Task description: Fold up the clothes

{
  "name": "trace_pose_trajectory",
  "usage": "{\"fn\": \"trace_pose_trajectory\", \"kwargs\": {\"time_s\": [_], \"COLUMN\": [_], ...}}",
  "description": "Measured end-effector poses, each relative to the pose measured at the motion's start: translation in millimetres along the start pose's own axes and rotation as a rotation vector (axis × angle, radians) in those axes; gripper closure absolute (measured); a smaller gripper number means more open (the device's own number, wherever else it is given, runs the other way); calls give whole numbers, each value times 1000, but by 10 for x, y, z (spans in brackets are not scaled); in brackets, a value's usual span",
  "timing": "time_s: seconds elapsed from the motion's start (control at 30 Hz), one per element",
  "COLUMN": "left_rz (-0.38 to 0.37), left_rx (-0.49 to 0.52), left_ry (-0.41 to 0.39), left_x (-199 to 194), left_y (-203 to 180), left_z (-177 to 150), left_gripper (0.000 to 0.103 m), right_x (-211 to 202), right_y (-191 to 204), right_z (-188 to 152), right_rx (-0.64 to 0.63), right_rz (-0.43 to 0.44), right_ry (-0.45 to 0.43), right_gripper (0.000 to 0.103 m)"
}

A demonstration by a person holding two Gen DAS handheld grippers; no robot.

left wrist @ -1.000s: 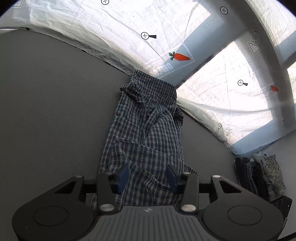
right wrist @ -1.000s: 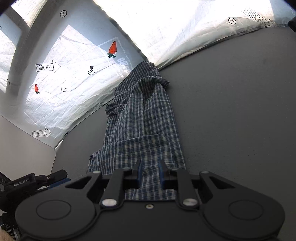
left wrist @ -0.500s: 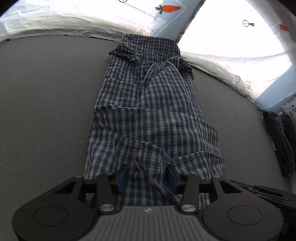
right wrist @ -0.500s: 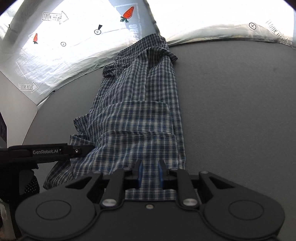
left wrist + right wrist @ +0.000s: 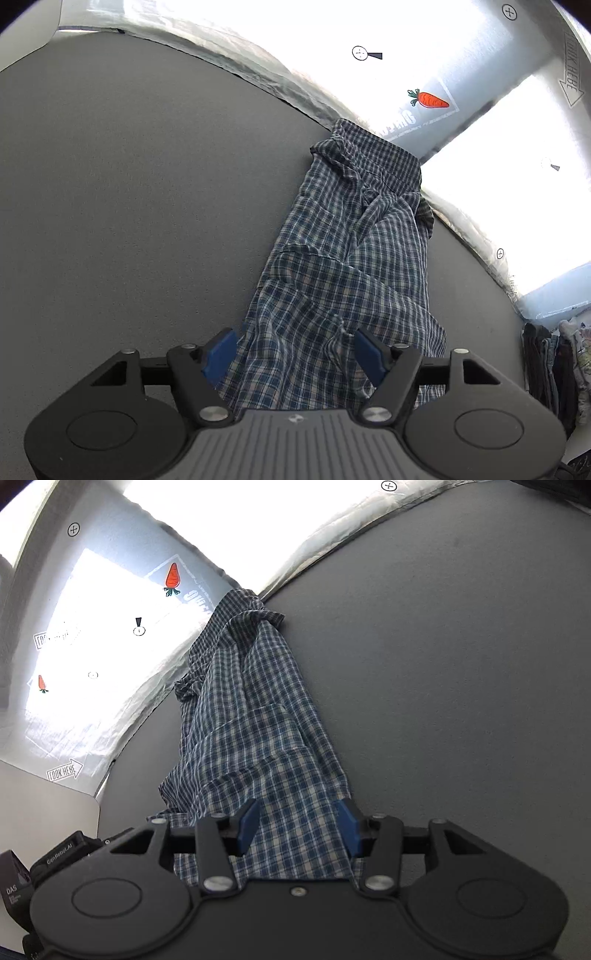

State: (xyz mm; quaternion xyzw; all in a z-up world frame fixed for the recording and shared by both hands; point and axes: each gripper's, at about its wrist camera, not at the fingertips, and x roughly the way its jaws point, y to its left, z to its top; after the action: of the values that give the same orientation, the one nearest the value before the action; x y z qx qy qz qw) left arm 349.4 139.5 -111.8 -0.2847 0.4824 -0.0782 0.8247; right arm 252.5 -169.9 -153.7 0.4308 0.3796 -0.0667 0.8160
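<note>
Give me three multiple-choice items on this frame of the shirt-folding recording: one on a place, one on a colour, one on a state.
1. Where does the plaid shirt lie?
A. on the grey table, collar toward the white sheet
B. hanging from a rack
C. inside a basket

2. What colour are the pads on the fingers?
A. red
B. blue
C. yellow

3. How do the fingers of the left gripper stand?
A. pinched shut on a sock
B. closed with nothing near
C. spread apart, with the shirt's near end between them

Answers: 1 A, the shirt stretches flat over the grey surface up to the sheet's edge. 2 B, blue pads show on both grippers. 3 C, the fingers have just been opening and the cloth between them lies loose.
</note>
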Motion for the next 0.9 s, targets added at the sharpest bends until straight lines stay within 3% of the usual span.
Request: {"fn": "trace_pose_trajectory", "kwargs": {"time_s": [0.13, 0.27, 0.6, 0.9], "left_rz": [-76, -114, -197, -226], "left_rx": [-268, -385, -324, -390], "left_ry": [46, 122, 290, 264], "left_x": [-161, -122, 242, 400], "left_y": [507, 758, 609, 616], "left_z": [-183, -390, -507, -475], "left_gripper": [26, 26, 26, 27], "right_x": [-102, -116, -88, 218], "right_y": [-361, -593, -695, -762], "right_z": [-174, -431, -611, -648], "right_rx": [281, 454, 587, 630], "right_rz": [81, 120, 143, 169], "right_ry": [7, 40, 105, 149], "right_gripper": [45, 44, 40, 36]}}
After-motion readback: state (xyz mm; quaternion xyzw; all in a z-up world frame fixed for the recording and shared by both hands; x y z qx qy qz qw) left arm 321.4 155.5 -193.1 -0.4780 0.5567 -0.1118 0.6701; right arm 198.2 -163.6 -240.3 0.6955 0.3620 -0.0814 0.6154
